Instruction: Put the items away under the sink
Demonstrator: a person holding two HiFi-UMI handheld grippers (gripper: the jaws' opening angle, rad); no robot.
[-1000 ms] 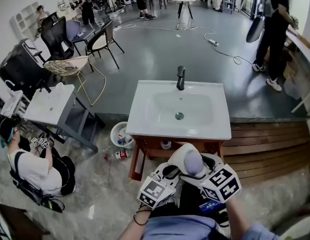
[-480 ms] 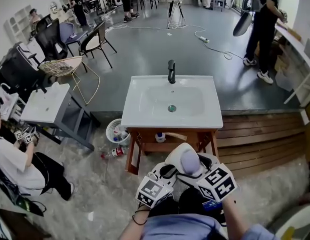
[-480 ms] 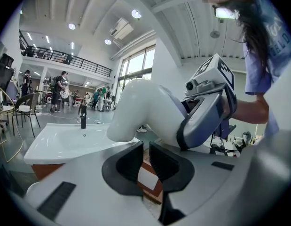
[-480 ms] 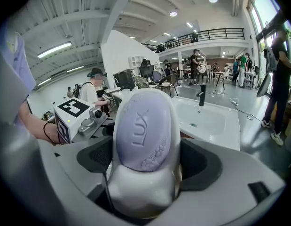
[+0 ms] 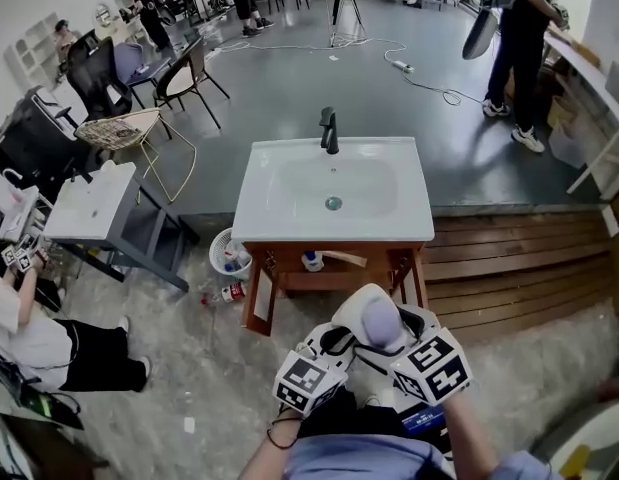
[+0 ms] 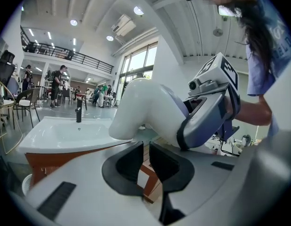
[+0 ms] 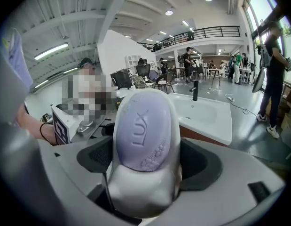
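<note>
Centrally, low in the head view: purple soap bar (image 5: 378, 321) stamped LUX, seated in a white soap dish (image 5: 355, 308). Right gripper (image 5: 386, 342) is clamped on the dish, one jaw against each side; in the right gripper view the bar (image 7: 144, 128) faces the camera and the dish (image 7: 141, 189) fills the space between the jaws. Left gripper (image 5: 331, 346) sits just beside it at 9 o'clock, jaws drawn to a narrow slit with nothing between them (image 6: 146, 160); the dish (image 6: 143, 108) shows above them. Dish is held in the air, apart from the white sink (image 5: 289, 218) at 12 o'clock. Black faucet (image 5: 330, 130) at the basin's far edge. Wooden stand (image 5: 259, 293) below the sink; small bottle (image 5: 311, 260) on its shelf. White basket (image 5: 227, 255) at 9 o'clock of the stand.
</note>
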